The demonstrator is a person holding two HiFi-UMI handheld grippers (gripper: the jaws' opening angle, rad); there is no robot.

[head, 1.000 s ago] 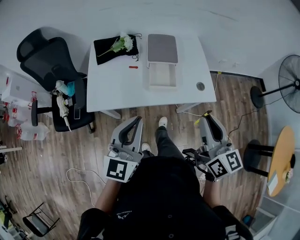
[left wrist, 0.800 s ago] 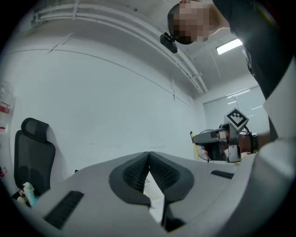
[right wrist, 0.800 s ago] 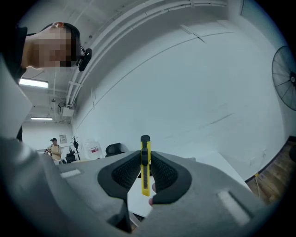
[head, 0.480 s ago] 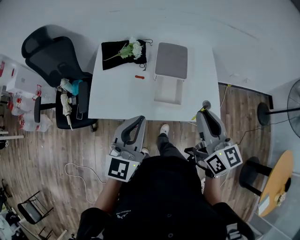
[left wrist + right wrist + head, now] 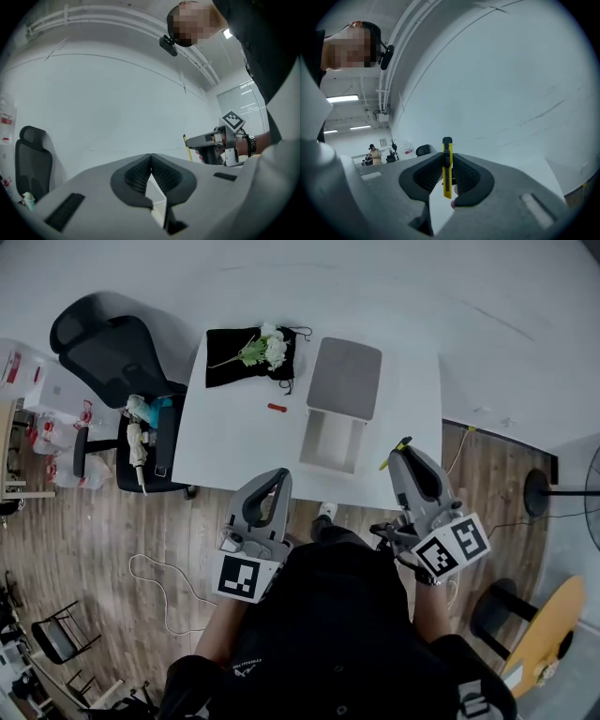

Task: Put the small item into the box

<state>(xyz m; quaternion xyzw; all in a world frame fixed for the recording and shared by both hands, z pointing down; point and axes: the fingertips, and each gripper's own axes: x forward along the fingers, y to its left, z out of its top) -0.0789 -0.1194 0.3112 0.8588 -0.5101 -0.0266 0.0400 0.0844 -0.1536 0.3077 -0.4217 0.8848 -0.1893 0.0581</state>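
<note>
On the white table (image 5: 234, 442) stands a white box (image 5: 331, 441), open and showing nothing inside, its grey lid (image 5: 345, 378) lying just behind it. A small red item (image 5: 277, 409) lies left of the box. My right gripper (image 5: 401, 452) hovers at the table's near right edge, shut on a yellow utility knife (image 5: 402, 442), which stands upright between the pads (image 5: 447, 166). My left gripper (image 5: 280, 474) is at the near edge, in front of the box, shut on nothing (image 5: 151, 164). The left gripper view also shows the right gripper (image 5: 208, 143) and the knife (image 5: 186, 145).
A black cloth (image 5: 230, 362) with a white flower (image 5: 267, 348) lies at the table's far left. A black office chair (image 5: 108, 348) with clutter on its seat stands left of the table. A cable (image 5: 155, 568) lies on the wooden floor. A wall runs behind the table.
The person has stepped closer to the table. Both grippers now reach its near edge, where before they were over the floor. The right gripper still holds the yellow knife.
</note>
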